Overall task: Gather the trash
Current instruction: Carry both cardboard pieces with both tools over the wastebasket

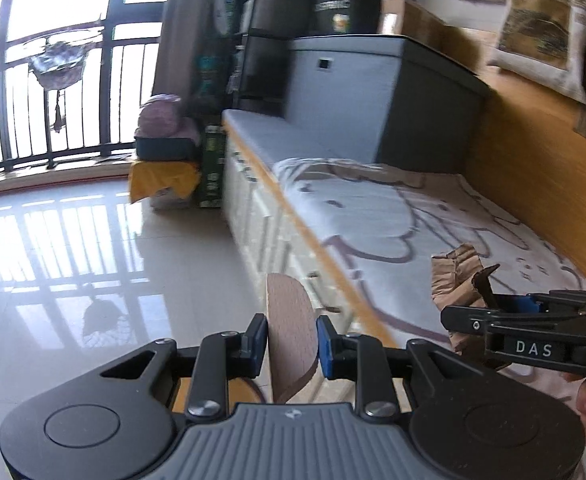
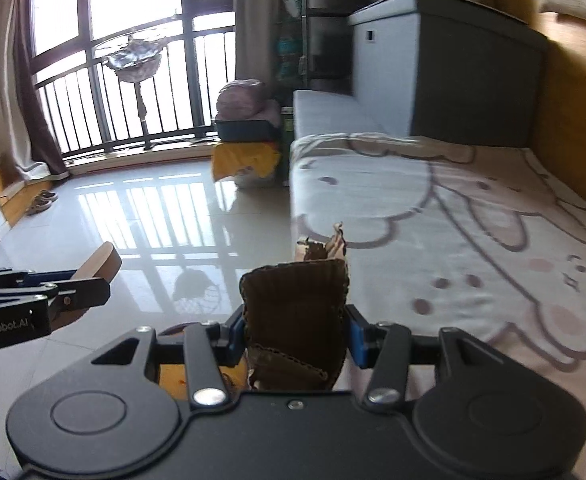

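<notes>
My left gripper (image 1: 291, 340) is shut on a flat, light wooden piece with a rounded end (image 1: 291, 320), which stands upright between the blue pads. In the right wrist view the same gripper (image 2: 97, 286) comes in from the left with the wooden piece (image 2: 103, 264) sticking out beyond it. My right gripper (image 2: 295, 336) is shut on a crumpled piece of brown cardboard (image 2: 295, 300). The left wrist view shows it at the right edge (image 1: 449, 316), with the brown cardboard (image 1: 453, 280) above its fingers. Both grippers hang over the bed's edge and the floor.
A low bed with a cartoon-print blanket (image 2: 453, 220) fills the right side, with a grey cabinet (image 2: 433, 72) behind it. Glossy tiled floor (image 2: 153, 220) stretches left to a railed window (image 2: 133, 100). A pile draped in yellow cloth (image 2: 245, 156) stands at the bed's far end. Shoes (image 2: 43, 200) lie far left.
</notes>
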A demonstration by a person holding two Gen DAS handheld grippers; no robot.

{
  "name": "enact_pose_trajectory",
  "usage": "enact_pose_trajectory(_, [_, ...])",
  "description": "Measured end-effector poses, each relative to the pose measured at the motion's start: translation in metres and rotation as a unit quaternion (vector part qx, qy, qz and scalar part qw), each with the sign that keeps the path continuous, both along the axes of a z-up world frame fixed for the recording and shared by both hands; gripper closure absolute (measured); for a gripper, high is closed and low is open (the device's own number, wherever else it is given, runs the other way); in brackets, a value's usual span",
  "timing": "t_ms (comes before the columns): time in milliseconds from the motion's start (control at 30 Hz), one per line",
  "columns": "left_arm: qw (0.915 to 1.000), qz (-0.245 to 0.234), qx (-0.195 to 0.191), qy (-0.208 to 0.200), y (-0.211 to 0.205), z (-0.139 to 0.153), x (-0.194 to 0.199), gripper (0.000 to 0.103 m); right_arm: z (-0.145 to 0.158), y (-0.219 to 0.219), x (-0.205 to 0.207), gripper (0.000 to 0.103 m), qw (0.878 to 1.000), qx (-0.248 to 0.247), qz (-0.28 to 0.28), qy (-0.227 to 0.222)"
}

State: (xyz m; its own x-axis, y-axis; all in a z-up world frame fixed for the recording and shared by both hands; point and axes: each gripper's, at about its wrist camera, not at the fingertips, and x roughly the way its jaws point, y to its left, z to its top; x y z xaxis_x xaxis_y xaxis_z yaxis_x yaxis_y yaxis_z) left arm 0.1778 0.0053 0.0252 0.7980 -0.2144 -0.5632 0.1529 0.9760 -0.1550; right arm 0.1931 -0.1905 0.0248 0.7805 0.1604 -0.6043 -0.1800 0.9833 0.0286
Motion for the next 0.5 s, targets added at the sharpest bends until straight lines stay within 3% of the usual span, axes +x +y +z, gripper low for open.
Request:
enact_pose_trajectory(267, [0.9991, 0.037, -0.002, 0.020, 0.044, -0.019, 0.007, 0.076, -0.014, 0.052, 0.022, 0.053, 0.999, 0.011, 0.033, 0.010])
enact_pose_trajectory(500, [0.9967, 0.061, 0.006, 0.053, 0.074, -0.052, 0.023, 0.076, -0.047, 0.091, 0.047, 0.053, 0.997, 0.015, 0.058, 0.039])
